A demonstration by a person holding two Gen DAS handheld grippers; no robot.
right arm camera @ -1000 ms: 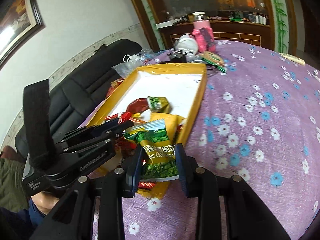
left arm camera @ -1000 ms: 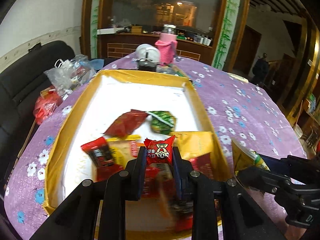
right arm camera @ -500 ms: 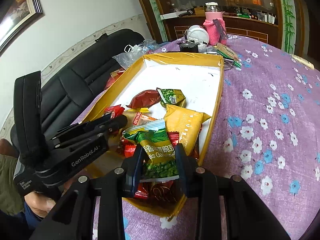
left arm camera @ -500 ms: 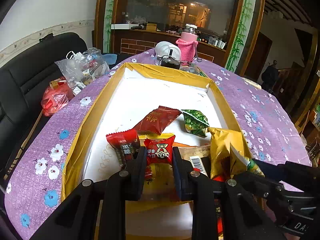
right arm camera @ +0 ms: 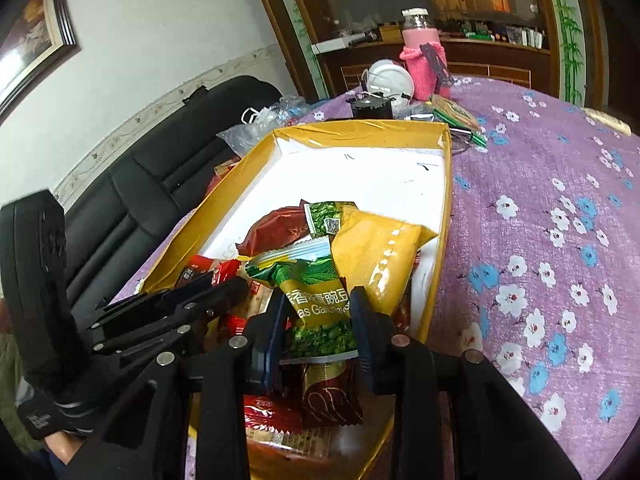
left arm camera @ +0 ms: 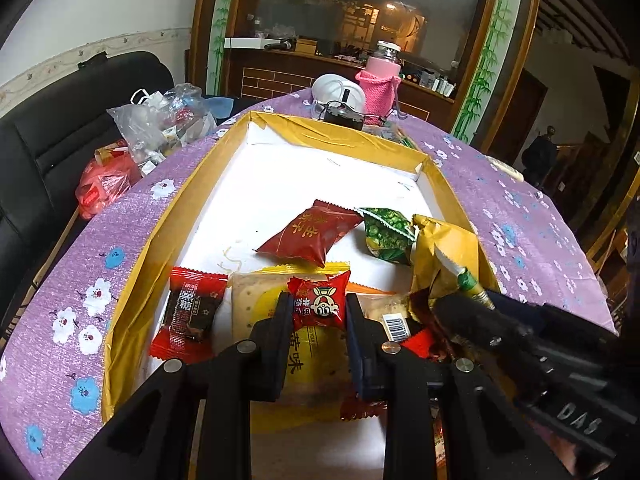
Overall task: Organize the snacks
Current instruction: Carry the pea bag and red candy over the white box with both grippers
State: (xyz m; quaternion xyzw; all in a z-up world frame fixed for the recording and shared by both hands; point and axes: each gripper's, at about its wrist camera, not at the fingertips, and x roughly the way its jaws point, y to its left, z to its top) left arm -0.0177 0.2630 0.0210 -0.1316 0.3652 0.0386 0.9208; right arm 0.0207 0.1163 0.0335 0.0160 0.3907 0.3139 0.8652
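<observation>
A shallow box with gold-taped walls [left arm camera: 132,292] [right arm camera: 442,216] lies on the purple floral tablecloth and holds several snack packets. My left gripper [left arm camera: 318,304] is shut on a small red candy packet [left arm camera: 320,300], held over the box's near end above a yellow cracker pack [left arm camera: 316,352]. My right gripper [right arm camera: 318,304] is shut on a green pea snack packet [right arm camera: 316,300], held over the box's near right corner. In the box lie a dark red packet [left arm camera: 310,232], a green packet [left arm camera: 386,234], a yellow bag [right arm camera: 376,256] and a red-black packet [left arm camera: 188,312].
Beyond the box stand a pink-sleeved bottle [left arm camera: 382,76], a white round object [left arm camera: 338,88] and a small black device [left arm camera: 344,118]. Plastic bags [left arm camera: 160,120] sit at the table's left edge by a black sofa [left arm camera: 52,128]. Bare tablecloth [right arm camera: 552,240] spreads to the right.
Both grippers moved forward and down over the box with their packets still held. The right gripper came from the tablecloth side to above the box's near right corner.
</observation>
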